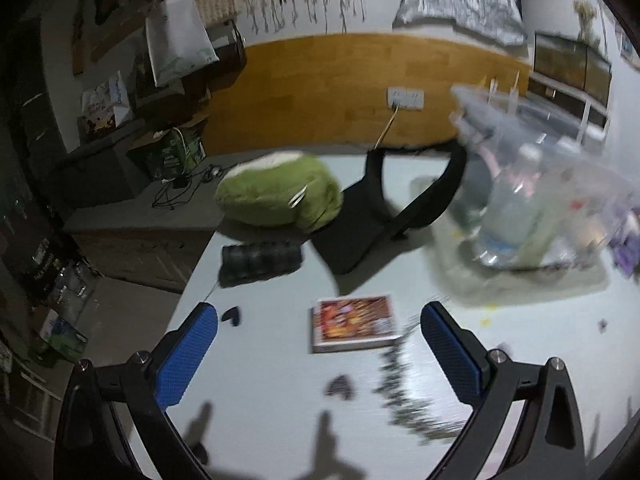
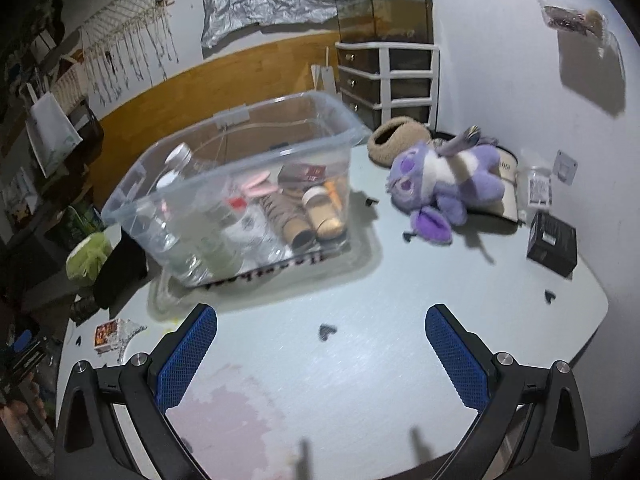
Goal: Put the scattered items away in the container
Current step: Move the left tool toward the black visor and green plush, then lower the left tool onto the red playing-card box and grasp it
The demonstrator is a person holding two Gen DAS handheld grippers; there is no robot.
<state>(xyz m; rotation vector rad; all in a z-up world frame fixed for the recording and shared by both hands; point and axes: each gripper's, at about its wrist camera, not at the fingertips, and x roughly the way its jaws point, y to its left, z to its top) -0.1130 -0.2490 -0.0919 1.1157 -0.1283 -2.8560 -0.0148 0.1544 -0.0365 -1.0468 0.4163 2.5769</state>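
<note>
Your right view shows the clear plastic storage bin [image 2: 240, 184] mid-table, holding bottles and tubes, with a purple plush toy [image 2: 444, 184] beside it; your left view blurs the bin but shows a small red printed box [image 1: 354, 323]. Left gripper [image 1: 319, 356] and right gripper [image 2: 320, 356] are spread, empty.

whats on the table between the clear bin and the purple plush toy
In the right wrist view the table between the clear bin and the purple plush toy is nearly bare: only a small dark scrap lies near the bin's corner.
</note>
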